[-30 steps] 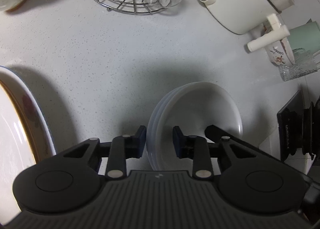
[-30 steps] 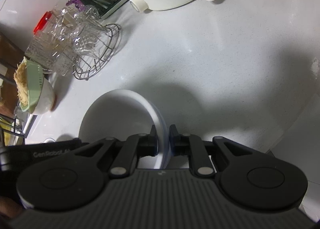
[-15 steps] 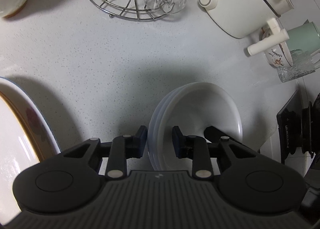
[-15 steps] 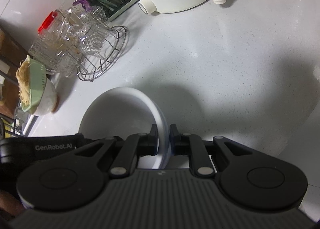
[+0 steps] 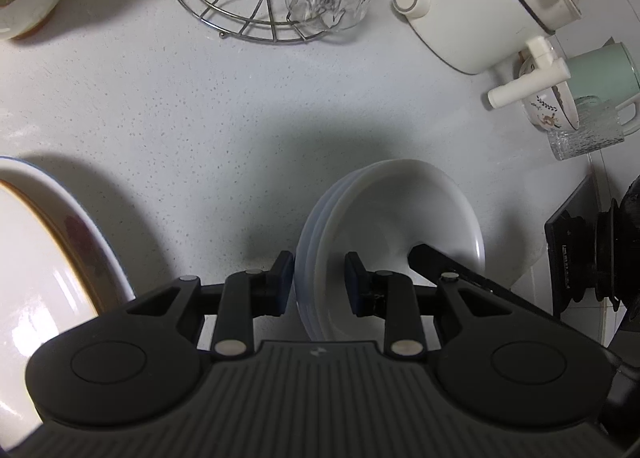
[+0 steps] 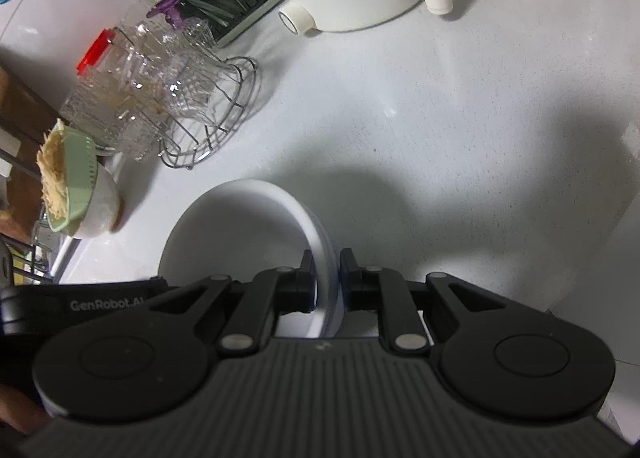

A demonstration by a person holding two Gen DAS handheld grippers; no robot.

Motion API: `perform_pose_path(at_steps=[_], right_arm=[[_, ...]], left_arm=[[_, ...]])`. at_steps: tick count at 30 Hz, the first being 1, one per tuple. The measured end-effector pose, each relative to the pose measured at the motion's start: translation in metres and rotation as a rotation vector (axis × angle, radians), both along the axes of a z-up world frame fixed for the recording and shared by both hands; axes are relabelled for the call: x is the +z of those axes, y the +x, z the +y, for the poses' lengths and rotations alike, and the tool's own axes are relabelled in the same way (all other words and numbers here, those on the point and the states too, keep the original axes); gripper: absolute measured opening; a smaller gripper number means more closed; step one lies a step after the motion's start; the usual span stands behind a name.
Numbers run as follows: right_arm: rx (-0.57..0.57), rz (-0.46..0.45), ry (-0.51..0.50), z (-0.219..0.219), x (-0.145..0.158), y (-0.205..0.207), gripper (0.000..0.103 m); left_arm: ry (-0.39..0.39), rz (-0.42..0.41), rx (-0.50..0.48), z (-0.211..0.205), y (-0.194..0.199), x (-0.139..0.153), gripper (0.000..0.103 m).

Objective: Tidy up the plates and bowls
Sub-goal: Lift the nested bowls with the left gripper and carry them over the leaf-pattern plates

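Above the white speckled counter (image 5: 240, 106), in the left wrist view, we see the left gripper (image 5: 318, 282) with its jaws set on both sides of the rim of a stack of white bowls (image 5: 392, 218). The outer pad touches the stack; the inner one seems to leave a small gap, so we cannot tell if the grip is really tight. The bowls hang tilted over the middle of the counter, and we judge that they are carried from two opposite rims so that the nested pieces do not slide apart. At the left edge of the counter a large oval plate (image 5: 60, 258) with a gold line is cut off by the picture. At the far edge stand a wire rack (image 5: 248, 18) with glasses and a white pot (image 5: 472, 14). How many bowls are in the stack is hard to count.

In the right wrist view, the right gripper (image 6: 327, 282) has its jaws clamped close on the opposite rim of the same stack of white bowls (image 6: 240, 234). The lower part of the stack is hidden behind the gripper body. We suppose the pair of grippers shares the weight. Whether the bowls touch the counter we cannot see; only their shadow falls there.
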State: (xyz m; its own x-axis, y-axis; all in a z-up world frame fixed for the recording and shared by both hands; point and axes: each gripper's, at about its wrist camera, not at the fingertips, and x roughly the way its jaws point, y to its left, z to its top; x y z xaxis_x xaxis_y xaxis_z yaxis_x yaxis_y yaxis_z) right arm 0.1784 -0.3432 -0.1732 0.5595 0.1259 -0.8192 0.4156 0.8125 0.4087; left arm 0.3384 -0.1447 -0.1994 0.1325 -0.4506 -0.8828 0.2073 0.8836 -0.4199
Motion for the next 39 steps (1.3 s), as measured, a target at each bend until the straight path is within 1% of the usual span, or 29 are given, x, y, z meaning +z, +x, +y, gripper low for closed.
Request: perform_pose_path(at_steps=[4, 8, 11, 14, 20, 23, 29, 35, 39], right_arm=[[0.012, 0.005, -0.007, 0.004, 0.006, -0.002, 0.015], [0.008, 0.009, -0.006, 0.010, 0.014, -0.004, 0.015], [0.006, 0.006, -0.007, 0.014, 0.019, -0.006, 0.015], [-0.017, 0.002, 0.016, 0.014, 0.024, -0.007, 0.015], [-0.016, -0.017, -0.009, 0.026, 0.044, -0.007, 0.015], [-0.001, -0.023, -0.022, 0.032, 0.051, -0.006, 0.015], [0.037, -0.048, -0.018, 0.051, 0.059, 0.002, 0.015], [0.126, -0.054, -0.038, 0.075, 0.065, 0.023, 0.015], [0.169, -0.058, -0.017, 0.089, 0.068, 0.032, 0.016]], left_arm=[[0.015, -0.006, -0.021, 0.001, -0.005, 0.009, 0.032], [0.016, 0.002, -0.018, 0.006, -0.006, 0.017, 0.032], [0.023, -0.017, -0.034, 0.008, -0.005, 0.026, 0.032], [0.017, -0.028, -0.038, 0.011, -0.004, 0.036, 0.032], [-0.001, -0.048, -0.050, 0.023, -0.007, 0.053, 0.032], [-0.020, -0.035, -0.038, 0.036, -0.005, 0.056, 0.032], [-0.019, -0.051, -0.008, 0.064, -0.005, 0.066, 0.032], [-0.045, -0.030, 0.075, 0.099, -0.005, 0.067, 0.032], [-0.039, -0.043, 0.118, 0.121, -0.009, 0.072, 0.032]])
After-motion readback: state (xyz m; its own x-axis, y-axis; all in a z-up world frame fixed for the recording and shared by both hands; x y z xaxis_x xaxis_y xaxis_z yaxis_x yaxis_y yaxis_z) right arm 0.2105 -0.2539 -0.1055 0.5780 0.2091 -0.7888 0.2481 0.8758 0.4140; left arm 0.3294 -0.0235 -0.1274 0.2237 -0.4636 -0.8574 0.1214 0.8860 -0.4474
